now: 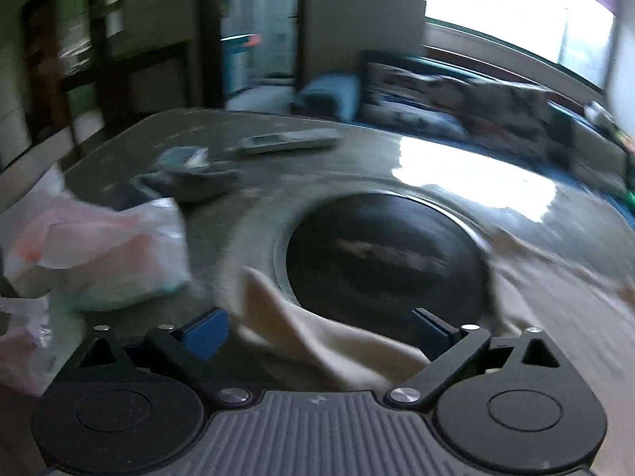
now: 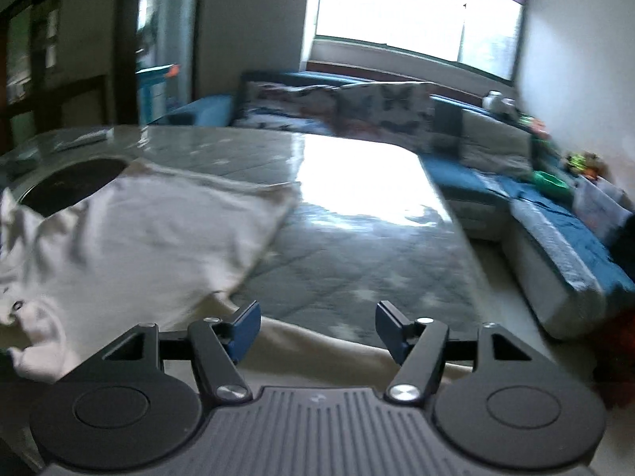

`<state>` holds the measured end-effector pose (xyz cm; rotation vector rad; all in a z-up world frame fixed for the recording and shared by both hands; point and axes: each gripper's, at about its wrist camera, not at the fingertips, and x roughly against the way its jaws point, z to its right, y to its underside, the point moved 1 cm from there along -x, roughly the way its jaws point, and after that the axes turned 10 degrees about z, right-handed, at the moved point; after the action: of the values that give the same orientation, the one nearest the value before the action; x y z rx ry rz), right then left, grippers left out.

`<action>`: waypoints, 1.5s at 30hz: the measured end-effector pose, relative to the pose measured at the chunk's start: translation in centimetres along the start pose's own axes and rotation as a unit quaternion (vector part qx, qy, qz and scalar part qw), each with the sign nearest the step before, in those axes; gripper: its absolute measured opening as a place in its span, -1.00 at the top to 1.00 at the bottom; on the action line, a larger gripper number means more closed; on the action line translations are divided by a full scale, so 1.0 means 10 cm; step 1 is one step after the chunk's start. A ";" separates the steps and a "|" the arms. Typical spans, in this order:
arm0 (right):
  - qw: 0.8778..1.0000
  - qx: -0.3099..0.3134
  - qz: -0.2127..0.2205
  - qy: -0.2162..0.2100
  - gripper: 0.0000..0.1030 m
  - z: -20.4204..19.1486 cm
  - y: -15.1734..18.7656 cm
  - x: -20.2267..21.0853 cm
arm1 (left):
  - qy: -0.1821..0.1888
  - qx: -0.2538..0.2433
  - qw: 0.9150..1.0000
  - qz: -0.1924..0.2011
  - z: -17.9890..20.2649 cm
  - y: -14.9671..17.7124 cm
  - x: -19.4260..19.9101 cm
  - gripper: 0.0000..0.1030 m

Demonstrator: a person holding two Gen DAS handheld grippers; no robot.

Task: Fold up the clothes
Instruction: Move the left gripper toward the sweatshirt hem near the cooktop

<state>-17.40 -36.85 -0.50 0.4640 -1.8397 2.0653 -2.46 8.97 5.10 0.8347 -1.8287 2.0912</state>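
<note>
A cream-white garment (image 2: 131, 246) lies spread on the grey marble table (image 2: 357, 246), partly over a round black inset (image 2: 75, 182). In the left wrist view a fold of the same garment (image 1: 317, 341) rises between the blue pads, and more of it stretches off to the right. My left gripper (image 1: 317, 333) is open with the cloth lying between its jaws, not pinched. My right gripper (image 2: 317, 329) is open and empty, low over the garment's near edge at the table front. Both views are blurred.
A plastic bag (image 1: 103, 254) sits at the left of the table. A remote control (image 1: 289, 141) and a dark small object (image 1: 194, 182) lie farther back. The black inset (image 1: 381, 261) is mid-table. A blue sofa with cushions (image 2: 516, 182) runs beyond the table's right edge.
</note>
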 end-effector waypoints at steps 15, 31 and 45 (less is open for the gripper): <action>0.999 -0.006 -0.020 -0.025 -0.28 -0.10 0.08 -0.13 | -0.020 0.052 0.996 -0.073 -0.36 -0.06 -0.69 0.28; 0.999 -0.015 -0.025 -0.031 -0.29 -0.11 0.11 -0.17 | 0.092 0.094 0.989 0.071 -0.68 -0.28 0.05 0.75; 0.998 0.008 -0.010 -0.058 -0.36 -0.26 -0.02 -0.09 | 0.111 -0.017 0.994 -0.017 -0.04 0.10 0.07 0.12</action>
<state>-16.54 -34.26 -0.98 0.6163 -1.8774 2.0806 -3.66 9.02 4.65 0.5938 -1.7174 2.0344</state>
